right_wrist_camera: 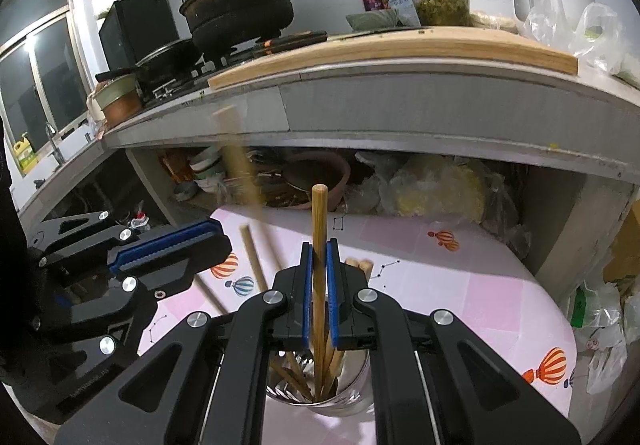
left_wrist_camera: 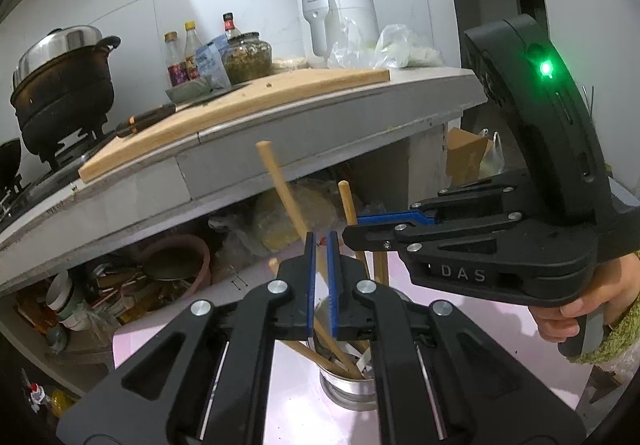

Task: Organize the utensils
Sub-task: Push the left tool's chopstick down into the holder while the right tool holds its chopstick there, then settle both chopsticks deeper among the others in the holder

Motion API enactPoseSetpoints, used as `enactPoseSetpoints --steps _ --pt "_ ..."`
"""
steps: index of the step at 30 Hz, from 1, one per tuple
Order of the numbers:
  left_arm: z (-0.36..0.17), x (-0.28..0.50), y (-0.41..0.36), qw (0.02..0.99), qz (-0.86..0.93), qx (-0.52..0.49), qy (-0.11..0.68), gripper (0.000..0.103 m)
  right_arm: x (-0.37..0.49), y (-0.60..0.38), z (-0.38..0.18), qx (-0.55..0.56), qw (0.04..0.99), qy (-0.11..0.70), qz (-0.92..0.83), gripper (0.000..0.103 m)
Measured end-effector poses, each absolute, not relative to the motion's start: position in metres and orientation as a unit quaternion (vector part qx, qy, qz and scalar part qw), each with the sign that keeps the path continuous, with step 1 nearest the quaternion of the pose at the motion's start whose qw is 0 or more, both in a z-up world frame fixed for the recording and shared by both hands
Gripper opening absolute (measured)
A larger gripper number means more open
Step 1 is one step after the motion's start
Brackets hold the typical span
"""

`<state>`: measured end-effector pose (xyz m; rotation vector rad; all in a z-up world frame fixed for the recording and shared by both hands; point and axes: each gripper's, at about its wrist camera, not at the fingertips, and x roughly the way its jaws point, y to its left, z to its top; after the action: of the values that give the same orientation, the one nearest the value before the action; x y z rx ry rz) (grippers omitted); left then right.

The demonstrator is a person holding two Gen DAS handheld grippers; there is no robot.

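A steel cup [right_wrist_camera: 357, 373] holding several wooden chopsticks stands on the pink tablecloth [right_wrist_camera: 460, 285], right under both grippers. My right gripper [right_wrist_camera: 319, 249] is shut on one upright chopstick [right_wrist_camera: 319, 213] whose lower end is inside the cup. In the left wrist view the right gripper [left_wrist_camera: 352, 227] comes in from the right with that chopstick [left_wrist_camera: 347, 201]. My left gripper [left_wrist_camera: 321, 245] hovers over the cup [left_wrist_camera: 347, 385], pads nearly together. A taller chopstick [left_wrist_camera: 280, 185] leans behind its left finger, and I see no grip on it. That chopstick is blurred in the right wrist view.
A loose chopstick [right_wrist_camera: 254, 261] lies on the cloth beside the left gripper [right_wrist_camera: 226, 245]. The grey counter edge [right_wrist_camera: 400, 105] overhangs the table, bearing a cutting board [left_wrist_camera: 240, 105], a knife and a pot [left_wrist_camera: 64, 81]. Bowls fill the shelf below. A hand [left_wrist_camera: 572, 313] holds the right gripper.
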<state>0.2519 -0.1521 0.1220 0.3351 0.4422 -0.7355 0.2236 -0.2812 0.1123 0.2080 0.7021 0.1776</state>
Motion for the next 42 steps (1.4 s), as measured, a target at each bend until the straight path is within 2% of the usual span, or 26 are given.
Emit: enactPoseSetpoints --steps 12,42 --pt "0.102 0.261 -0.145 0.891 -0.359 0.141 0.240 0.004 0.224 -0.284 0.102 0.107 0.926 0.350 0.089 0.007" --pt "0.102 0.274 -0.112 0.896 -0.353 0.060 0.262 0.005 0.221 -0.269 0.086 0.096 0.925 0.355 0.098 0.007"
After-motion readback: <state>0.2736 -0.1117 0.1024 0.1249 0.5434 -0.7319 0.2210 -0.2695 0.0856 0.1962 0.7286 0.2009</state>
